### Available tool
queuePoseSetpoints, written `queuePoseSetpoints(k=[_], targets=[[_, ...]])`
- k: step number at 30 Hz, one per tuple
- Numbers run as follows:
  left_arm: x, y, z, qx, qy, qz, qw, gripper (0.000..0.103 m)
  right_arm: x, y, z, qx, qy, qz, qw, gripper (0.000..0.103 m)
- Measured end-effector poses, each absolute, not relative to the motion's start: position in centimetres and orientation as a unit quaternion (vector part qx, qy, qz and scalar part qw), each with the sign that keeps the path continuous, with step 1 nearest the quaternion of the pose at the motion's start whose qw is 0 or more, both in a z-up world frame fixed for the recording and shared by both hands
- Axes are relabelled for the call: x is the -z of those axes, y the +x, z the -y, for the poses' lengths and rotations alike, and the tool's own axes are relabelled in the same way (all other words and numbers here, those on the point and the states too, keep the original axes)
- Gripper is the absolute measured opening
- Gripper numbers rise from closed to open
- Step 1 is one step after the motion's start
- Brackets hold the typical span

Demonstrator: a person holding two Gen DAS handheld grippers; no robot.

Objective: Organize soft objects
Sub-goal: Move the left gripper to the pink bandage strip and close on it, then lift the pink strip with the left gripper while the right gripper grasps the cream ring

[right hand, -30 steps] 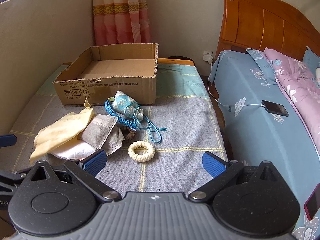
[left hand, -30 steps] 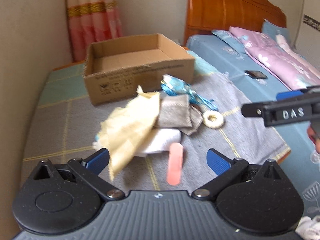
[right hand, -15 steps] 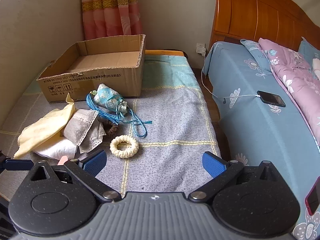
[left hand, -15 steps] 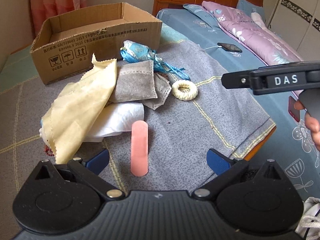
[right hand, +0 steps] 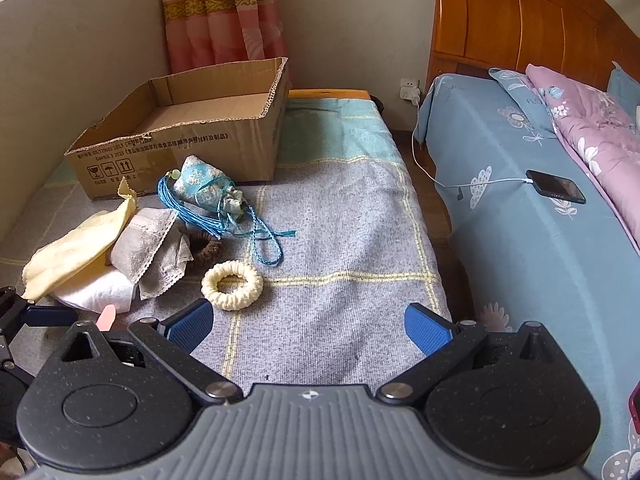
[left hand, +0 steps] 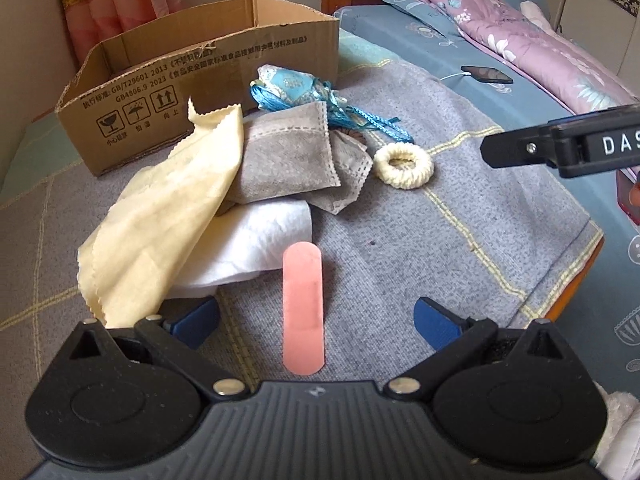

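A pile of soft things lies on a grey blanket: a yellow cloth (left hand: 160,216), a grey pouch (left hand: 288,156), a white folded cloth (left hand: 260,240), a blue tasselled sachet (left hand: 292,88), a cream scrunchie (left hand: 403,164) and a pink plaster strip (left hand: 303,308). An open cardboard box (left hand: 208,80) stands behind them. My left gripper (left hand: 316,322) is open, low over the blanket, with the pink strip between its fingers. My right gripper (right hand: 310,326) is open and empty, just near of the scrunchie (right hand: 232,286). The sachet (right hand: 208,190) and the box (right hand: 180,136) also show in the right wrist view.
A blue-sheeted bed (right hand: 540,216) with a wooden headboard (right hand: 520,24) lies to the right, across a narrow gap. A phone (right hand: 556,191) on a cable lies on it, beside a pink quilt (left hand: 540,52). A curtain (right hand: 224,16) hangs behind the box.
My left gripper has swung right and dropped closer to the pile; the pink strip now lies between its fingers. My right gripper has drifted slightly right. Both stay open.
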State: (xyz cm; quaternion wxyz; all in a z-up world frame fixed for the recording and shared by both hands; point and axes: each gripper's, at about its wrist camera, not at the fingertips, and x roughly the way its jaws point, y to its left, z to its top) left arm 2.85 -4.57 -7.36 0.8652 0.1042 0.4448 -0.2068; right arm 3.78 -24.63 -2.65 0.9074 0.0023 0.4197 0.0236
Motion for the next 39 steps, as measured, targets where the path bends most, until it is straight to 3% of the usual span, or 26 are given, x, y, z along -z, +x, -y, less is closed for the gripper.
queuePoseSetpoints(k=[11, 12, 13, 19, 23, 28, 39], targets=[[6.6, 2.0, 4.3, 0.184, 0.121, -0.424, 0.879, 0.099, 2.8, 3.6, 25.0, -0.031, 0.010, -0.413, 0.910, 0.103], [6.5, 1.9, 4.2, 0.187, 0.115, -0.426, 0.878, 0.093, 2.8, 3.6, 24.9, -0.032, 0.010, -0.413, 0.910, 0.103], [6.5, 1.8, 4.1, 0.191, 0.110, -0.428, 0.876, 0.080, 2.8, 3.6, 24.9, -0.033, 0.009, -0.412, 0.910, 0.103], [6.2, 1.5, 3.8, 0.200, 0.097, -0.425, 0.878, 0.054, 2.5, 3.4, 24.4, -0.038, 0.002, -0.407, 0.913, 0.103], [6.1, 1.4, 3.8, 0.196, 0.095, -0.421, 0.881, 0.048, 2.4, 3.2, 24.1, -0.042, -0.004, -0.402, 0.914, 0.103], [6.0, 1.3, 3.8, 0.195, 0.098, -0.417, 0.882, 0.028, 2.4, 2.9, 23.8, -0.050, -0.013, -0.393, 0.918, 0.103], [6.1, 1.1, 3.8, 0.205, 0.116, -0.409, 0.882, 0.017, 3.9, 2.5, 22.9, -0.098, -0.051, -0.379, 0.919, 0.103]])
